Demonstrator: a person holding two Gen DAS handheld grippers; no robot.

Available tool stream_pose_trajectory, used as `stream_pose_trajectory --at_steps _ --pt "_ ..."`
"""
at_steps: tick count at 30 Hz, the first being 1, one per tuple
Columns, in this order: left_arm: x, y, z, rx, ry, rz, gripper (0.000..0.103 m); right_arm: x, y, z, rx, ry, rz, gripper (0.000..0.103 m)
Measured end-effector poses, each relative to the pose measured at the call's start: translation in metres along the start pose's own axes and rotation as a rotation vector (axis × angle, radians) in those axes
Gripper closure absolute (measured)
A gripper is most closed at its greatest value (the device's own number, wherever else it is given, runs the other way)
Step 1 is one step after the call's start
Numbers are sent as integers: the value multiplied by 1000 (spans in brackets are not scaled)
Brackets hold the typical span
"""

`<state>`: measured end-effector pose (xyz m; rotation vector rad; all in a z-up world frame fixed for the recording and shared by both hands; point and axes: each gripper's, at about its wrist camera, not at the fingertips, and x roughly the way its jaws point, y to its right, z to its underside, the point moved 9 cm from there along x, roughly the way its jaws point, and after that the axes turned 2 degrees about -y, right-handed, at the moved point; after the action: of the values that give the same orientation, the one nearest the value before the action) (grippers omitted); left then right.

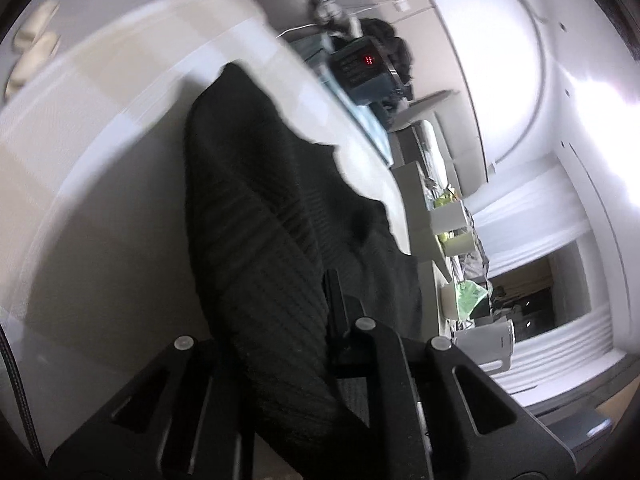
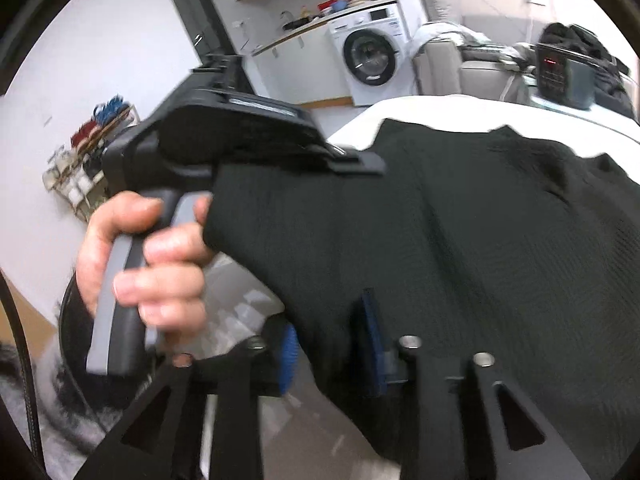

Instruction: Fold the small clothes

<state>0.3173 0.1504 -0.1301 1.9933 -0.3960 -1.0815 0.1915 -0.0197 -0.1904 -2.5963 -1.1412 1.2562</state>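
In the right wrist view, the right gripper (image 2: 332, 354) is seen nearest, its blue-padded fingers (image 2: 289, 354) standing apart with a fold of the black ribbed garment (image 2: 460, 248) hanging between them; whether the pads press on the cloth cannot be told. Just beyond, to the left, the left gripper (image 2: 360, 160) is held by a hand (image 2: 148, 256) wrapped round its grey handle, and its tip is laid on the upper edge of the garment. In the left wrist view the fingers of that gripper (image 1: 340, 320) are brought close together, with the dark cloth (image 1: 260, 240) draped over and around them; the jaws are closed on the garment.

The garment is held raised at its near end by both tools and is spread away from them over the white table (image 2: 400, 108), its long axis running from the near edge toward the far edge, where its wavy border lies on the surface. The weave lines are seen crossing that axis.

Past the far edge of the table a dark blue appliance with a red display (image 2: 560, 72) is stood beside a heap of dark clothes (image 2: 580, 40). Farther off, a washing machine (image 2: 372, 60) is set under a counter, and a shelf of small coloured items (image 2: 92, 152) is placed against the white wall at the left.
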Motion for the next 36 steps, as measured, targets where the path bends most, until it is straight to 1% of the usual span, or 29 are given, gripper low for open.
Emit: stream_pose_trajectory --at_steps 2,5,8,11,13,15,17,21,22,23,24,25,26,28,31,33,35,36 --pt "-1 26 -2 57 8 0 95 -26 20 5 32 47 49 51" --pt "8 67 -1 143 12 -3 95 -62 50 13 89 96 126 46" --pt "25 106 3 207 -2 -1 95 -96 86 24 153 139 234 46" --pt "48 145 13 267 -27 -2 96 -125 118 35 227 176 293 46" --pt "69 171 24 306 -59 5 96 -149 142 43 273 205 336 46" --pt "88 195 35 333 -91 6 96 -165 158 50 304 223 372 46" --pt "113 221 52 369 -136 10 96 -183 175 59 338 245 401 46" --pt "164 271 106 450 -239 34 95 -216 202 77 401 278 469 46" --pt "183 283 125 467 -284 44 94 -224 210 82 419 285 491 46" --pt "193 291 144 478 -327 60 86 -230 215 87 430 287 502 46" --pt "203 296 160 483 -377 78 76 -235 222 92 447 285 520 46" --pt "212 301 178 484 -417 96 55 -239 229 97 463 281 538 46" --pt "214 304 190 487 -433 109 48 -243 236 104 480 275 552 46" --pt "214 309 207 530 -449 125 47 -246 245 115 510 249 572 46" --pt "206 311 212 541 -448 136 47 -251 252 127 541 234 586 46" --pt "195 298 203 533 -414 119 47 -255 254 131 552 237 582 46" --pt "182 274 186 514 -372 79 47 -253 251 129 561 245 545 46" --pt "179 263 177 489 -352 55 47 -249 248 125 558 247 512 46"
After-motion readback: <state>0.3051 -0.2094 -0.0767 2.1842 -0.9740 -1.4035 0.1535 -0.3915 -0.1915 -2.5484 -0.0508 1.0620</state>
